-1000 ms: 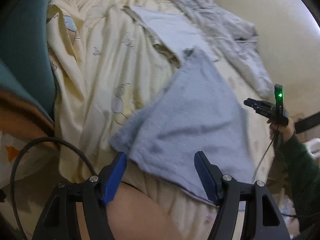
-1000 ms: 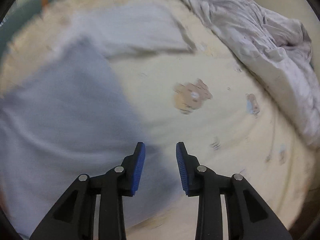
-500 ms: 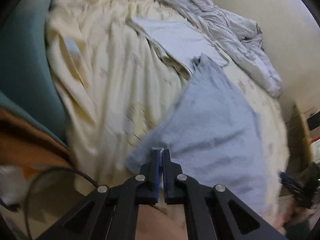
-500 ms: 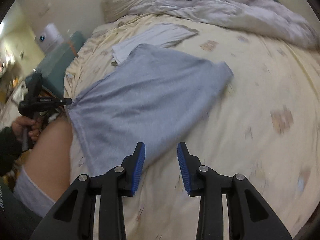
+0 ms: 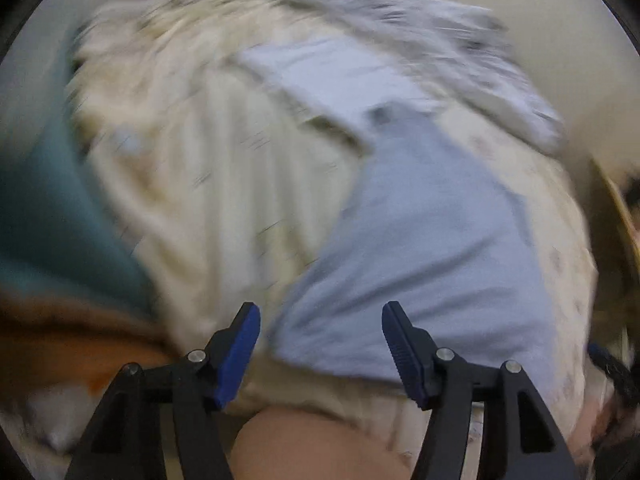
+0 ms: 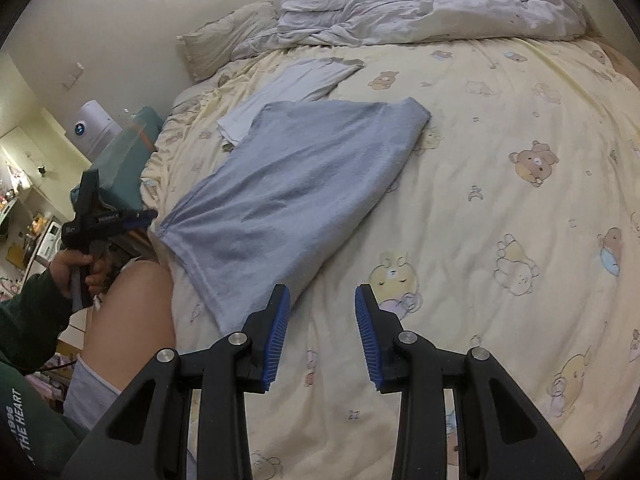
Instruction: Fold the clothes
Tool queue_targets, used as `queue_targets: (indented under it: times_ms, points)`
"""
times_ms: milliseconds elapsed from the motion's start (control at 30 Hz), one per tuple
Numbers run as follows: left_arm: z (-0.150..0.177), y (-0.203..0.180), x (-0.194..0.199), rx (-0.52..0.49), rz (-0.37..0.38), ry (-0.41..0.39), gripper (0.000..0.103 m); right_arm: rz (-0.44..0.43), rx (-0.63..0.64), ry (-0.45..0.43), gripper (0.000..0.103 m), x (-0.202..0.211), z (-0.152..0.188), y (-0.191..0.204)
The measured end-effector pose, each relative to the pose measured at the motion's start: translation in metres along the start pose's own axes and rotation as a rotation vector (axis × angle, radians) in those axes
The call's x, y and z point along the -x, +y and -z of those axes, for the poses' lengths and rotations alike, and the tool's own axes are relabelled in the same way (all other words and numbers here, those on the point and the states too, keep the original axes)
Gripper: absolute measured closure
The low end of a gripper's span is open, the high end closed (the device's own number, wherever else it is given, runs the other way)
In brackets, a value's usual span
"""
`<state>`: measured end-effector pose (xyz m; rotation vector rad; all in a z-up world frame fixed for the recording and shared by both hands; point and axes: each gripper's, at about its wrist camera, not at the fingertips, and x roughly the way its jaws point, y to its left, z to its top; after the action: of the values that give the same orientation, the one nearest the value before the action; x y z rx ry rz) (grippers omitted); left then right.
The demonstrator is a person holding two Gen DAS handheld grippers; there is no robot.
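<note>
While my knee presses against the bed edge, this is how things lie, nearest first:

My right claw (image 6: pixel 320 336): released, blue pads apart, gripping nothing, above the sheet just beside the near corner of the garment.
My left claw (image 5: pixel 320 344): released too, pads wide apart, empty; its view is smeared with blur. From the right view it sits at the bed's left edge near the garment's hem.
My knee (image 6: pixel 132 320): bare, against the mattress side.
Blue-grey garment (image 6: pixel 288 192): spread flat and slantwise on the bed, hem toward me.
Bed sheet (image 6: pixel 500 220): pale yellow, printed with cartoon bears, mildly rumpled.
White garment (image 6: pixel 292 88): flat, just beyond the blue-grey one, their edges overlapping.
Duvet (image 6: pixel 420 4): crumpled along the far side.
Pillow (image 6: pixel 228 40): against the wall.
Room: teal cloth (image 6: pixel 124 160) left of the bed, white appliance (image 6: pixel 94 126) behind it.
</note>
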<state>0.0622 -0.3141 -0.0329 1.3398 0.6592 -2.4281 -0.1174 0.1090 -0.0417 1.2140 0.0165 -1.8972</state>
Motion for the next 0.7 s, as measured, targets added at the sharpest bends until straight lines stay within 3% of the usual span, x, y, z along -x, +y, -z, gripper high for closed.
queue_targets:
  times_ms: [67, 167, 267, 400, 600, 700]
  points:
    - [-0.008, -0.007, -0.004, -0.088, 0.026, -0.017, 0.027, -0.008, 0.0, 0.002, 0.065, -0.001, 0.003, 0.003]
    - [-0.025, -0.004, -0.022, -0.133, 0.141, -0.053, 0.027, -0.012, -0.002, 0.012, 0.065, -0.005, 0.007, 0.007]
    - [-0.047, 0.004, -0.065, -0.089, 0.258, 0.033, 0.027, -0.01, -0.012, 0.027, 0.065, -0.01, 0.012, 0.008]
    - [-0.059, 0.022, -0.108, -0.028, 0.282, 0.145, 0.027, -0.008, -0.029, 0.042, 0.065, -0.015, 0.015, 0.006]
    - [-0.041, 0.027, -0.107, -0.03, 0.465, 0.305, 0.029, -0.027, -0.054, 0.06, 0.065, -0.022, 0.014, 0.001]
    - [-0.026, 0.016, -0.099, -0.083, 0.52, 0.368, 0.029, -0.093, -0.095, 0.062, 0.065, -0.028, 0.011, -0.003]
